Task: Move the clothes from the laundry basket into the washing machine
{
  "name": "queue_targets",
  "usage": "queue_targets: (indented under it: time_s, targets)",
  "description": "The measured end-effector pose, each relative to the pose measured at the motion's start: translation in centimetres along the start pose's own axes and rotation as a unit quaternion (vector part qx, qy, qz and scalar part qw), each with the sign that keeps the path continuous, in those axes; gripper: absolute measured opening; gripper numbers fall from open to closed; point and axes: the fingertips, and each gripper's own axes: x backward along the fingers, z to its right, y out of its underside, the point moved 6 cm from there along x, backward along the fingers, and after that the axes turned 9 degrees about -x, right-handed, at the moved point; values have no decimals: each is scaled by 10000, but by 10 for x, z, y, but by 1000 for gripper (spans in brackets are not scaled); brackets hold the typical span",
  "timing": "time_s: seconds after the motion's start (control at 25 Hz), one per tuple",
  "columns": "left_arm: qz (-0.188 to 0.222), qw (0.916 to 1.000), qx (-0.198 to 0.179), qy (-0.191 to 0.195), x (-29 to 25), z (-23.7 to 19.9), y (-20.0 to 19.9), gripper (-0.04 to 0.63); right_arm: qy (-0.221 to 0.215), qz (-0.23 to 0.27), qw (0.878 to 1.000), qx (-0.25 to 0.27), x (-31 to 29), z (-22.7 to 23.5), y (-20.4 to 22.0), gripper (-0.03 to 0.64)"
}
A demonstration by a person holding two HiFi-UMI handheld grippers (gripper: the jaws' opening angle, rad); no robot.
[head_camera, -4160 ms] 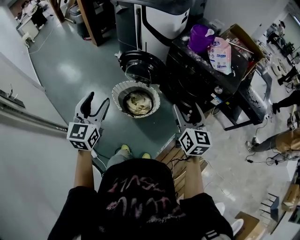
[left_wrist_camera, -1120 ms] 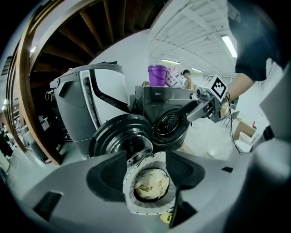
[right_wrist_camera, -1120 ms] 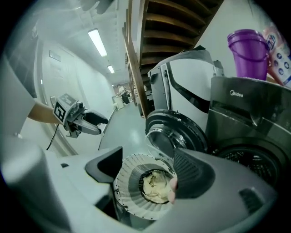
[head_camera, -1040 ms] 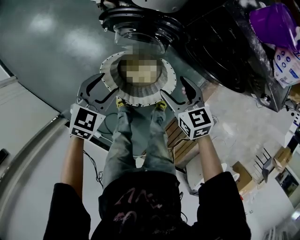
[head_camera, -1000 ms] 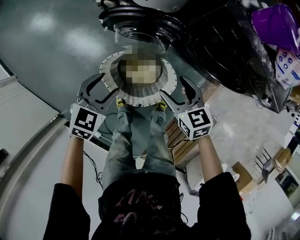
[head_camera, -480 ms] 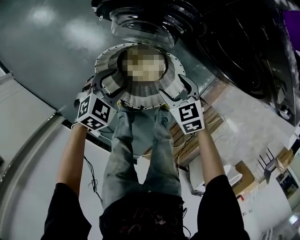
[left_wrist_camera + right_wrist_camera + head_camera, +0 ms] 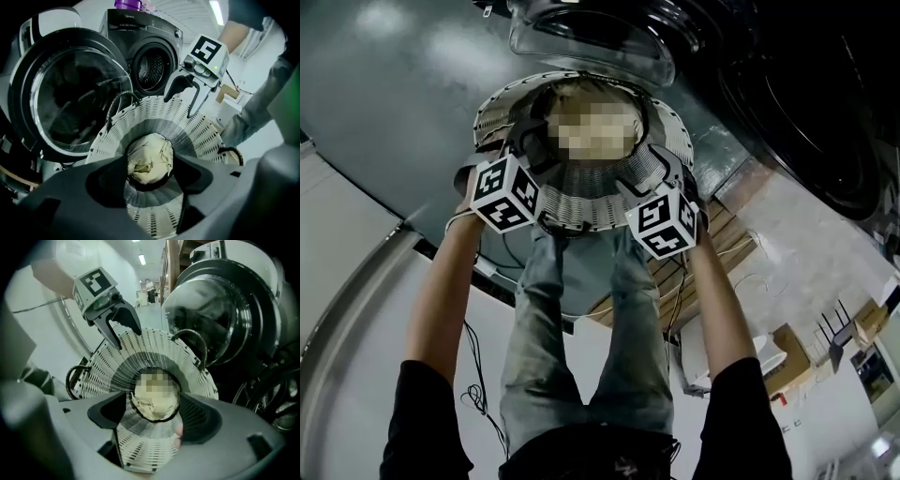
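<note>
A round white slatted laundry basket (image 7: 591, 202) stands on the grey-green floor (image 7: 384, 103) with a crumpled cream bundle of clothes (image 7: 147, 159) lying at its bottom. Just behind its far rim hangs the open round glass door (image 7: 70, 93) of the dark grey front-loading washing machine (image 7: 150, 40), and the drum mouth (image 7: 152, 68) gapes beyond. The door crowds that side, while the near side is taken by the person's jean-clad legs (image 7: 572, 309). The left hand-held gripper (image 7: 127, 340) sits at one side of the rim. Its jaws have just been opening and stand apart, with the basket's near wall between them but not pinched. The right hand-held gripper (image 7: 177, 108) sits opposite, jaws likewise apart over the wall. A wooden pallet (image 7: 727, 225) lies to the right and loose cables (image 7: 478, 394) to the left. The head view cuts off most of the machine.
</note>
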Motion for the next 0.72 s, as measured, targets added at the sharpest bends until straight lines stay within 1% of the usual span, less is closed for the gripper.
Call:
queue_targets:
  time_s: [0.2,0.56,0.72]
  targets:
    - [-187,9993,-298,135,-38,-2,17,306,17,-66,9990,438,-38,-2,6,347]
    - [-444,9952,-775,392,-113,3,42,318,-6,-317,9967,751,-111,10,20,353]
    - [-590,9927,-940,471,-150,0,56,322,147,-531,9939,950,-143,21,32,352]
